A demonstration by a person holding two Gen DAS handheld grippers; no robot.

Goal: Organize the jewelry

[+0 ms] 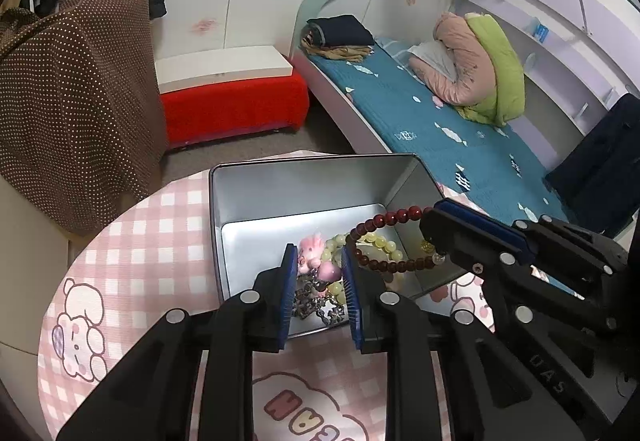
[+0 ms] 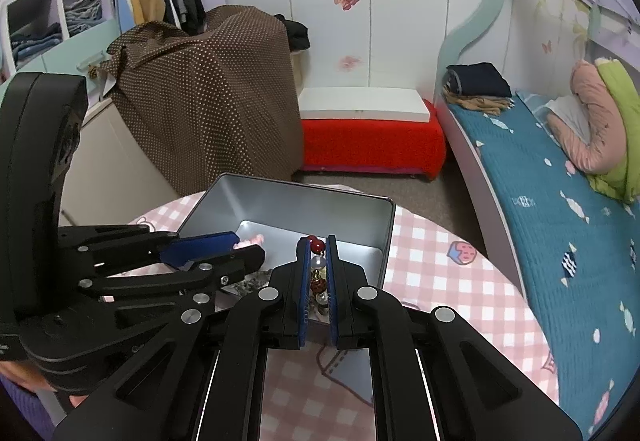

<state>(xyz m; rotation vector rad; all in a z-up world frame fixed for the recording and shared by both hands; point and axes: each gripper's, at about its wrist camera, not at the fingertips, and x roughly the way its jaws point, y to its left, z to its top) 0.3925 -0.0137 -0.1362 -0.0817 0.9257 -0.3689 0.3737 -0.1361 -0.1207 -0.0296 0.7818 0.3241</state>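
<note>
In the left wrist view, the left gripper [image 1: 318, 261] reaches over the near wall of the open rectangular silver metal tin [image 1: 304, 177], which stands on the round table with the pink checked cloth [image 1: 160, 225]; its jaws are parted around a pink charm [image 1: 316, 251], not visibly pinching it. Pale yellow-green bead bracelets [image 1: 380, 243] and a dark metal chain [image 1: 316, 307] lie at the tin's near edge. The right gripper [image 1: 434, 231] holds the dark red bead bracelet [image 1: 384, 219] clenched, its loop hanging above the tin's right side. To place it well, lower the loop inside the walls before releasing, clear of the left fingers. The right wrist view alone shows beads [image 2: 318, 261] pinned between the right gripper's [image 2: 318, 241] pads; it hides most of the tin's contents.
</note>
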